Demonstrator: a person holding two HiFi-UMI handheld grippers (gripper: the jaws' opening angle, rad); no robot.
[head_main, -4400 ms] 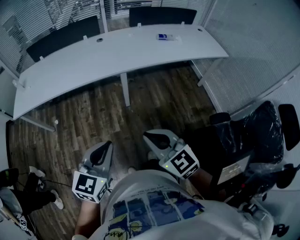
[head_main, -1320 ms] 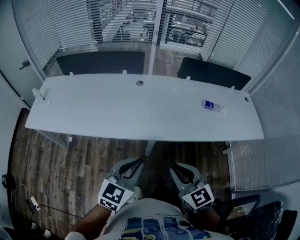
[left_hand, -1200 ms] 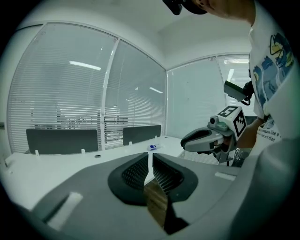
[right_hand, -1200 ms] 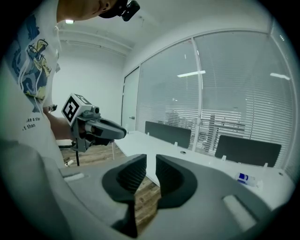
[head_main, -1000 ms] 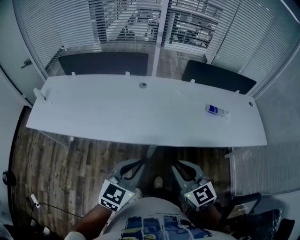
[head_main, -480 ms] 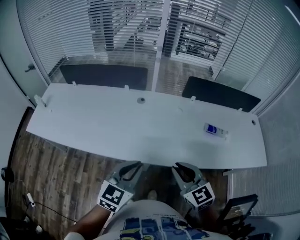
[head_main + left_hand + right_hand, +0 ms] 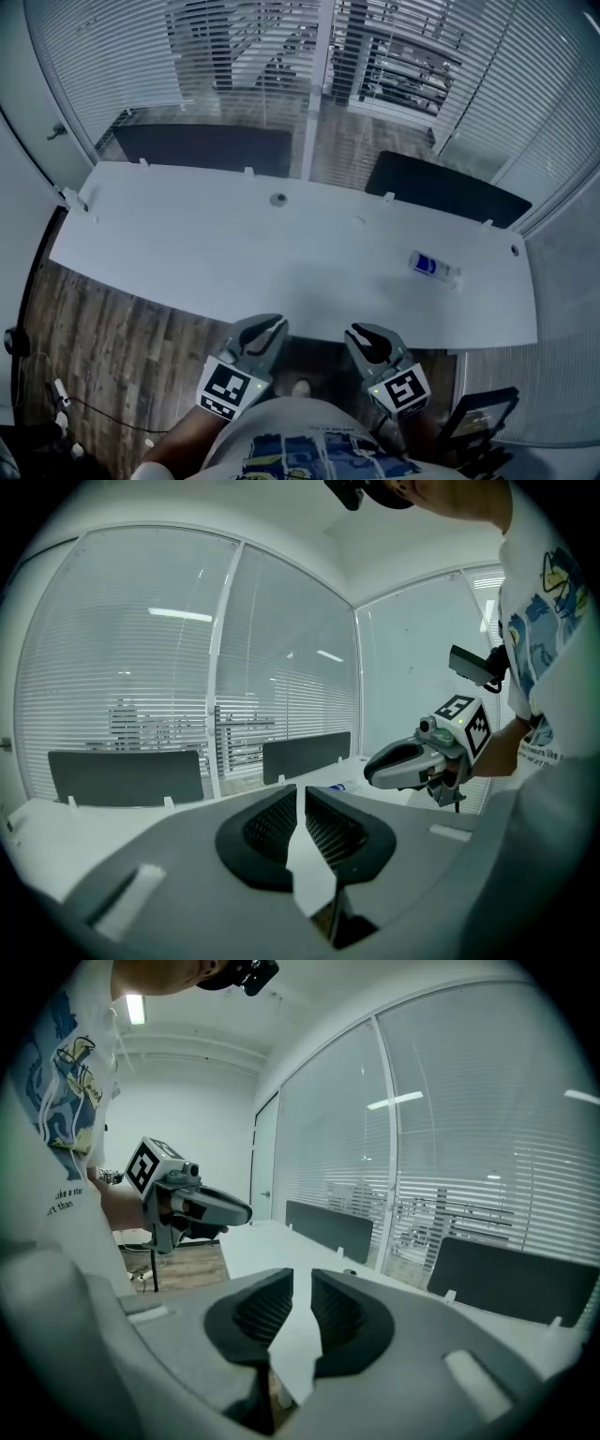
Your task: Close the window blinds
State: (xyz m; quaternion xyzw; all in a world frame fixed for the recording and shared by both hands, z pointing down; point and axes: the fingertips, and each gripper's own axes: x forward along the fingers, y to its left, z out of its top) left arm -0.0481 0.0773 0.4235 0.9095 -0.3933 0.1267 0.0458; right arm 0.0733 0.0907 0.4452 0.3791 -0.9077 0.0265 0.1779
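Observation:
The window blinds [image 7: 253,56] hang behind a long white desk [image 7: 169,248]; the slats of the middle panels stand partly open, with a building showing through. They also fill the left gripper view [image 7: 131,677] and the right gripper view [image 7: 487,1147]. My left gripper [image 7: 269,327] and right gripper [image 7: 359,335] are side by side at the desk's near edge, far from the blinds. Each gripper's jaws stand a narrow gap apart with nothing between them [image 7: 301,794] [image 7: 302,1279]. The gripper views show each other's gripper, the right one [image 7: 373,764] and the left one [image 7: 246,1211].
Two dark divider panels [image 7: 202,150] [image 7: 445,192] stand along the desk's far edge, between me and the blinds. A small blue-and-white object [image 7: 431,265] lies on the desk at the right. A chair part [image 7: 478,412] shows at bottom right. Wooden floor [image 7: 84,319] lies at the left.
I have moved closer to the desk. Both grippers have come forward from over the floor to the desk's near edge. Their jaws look the same.

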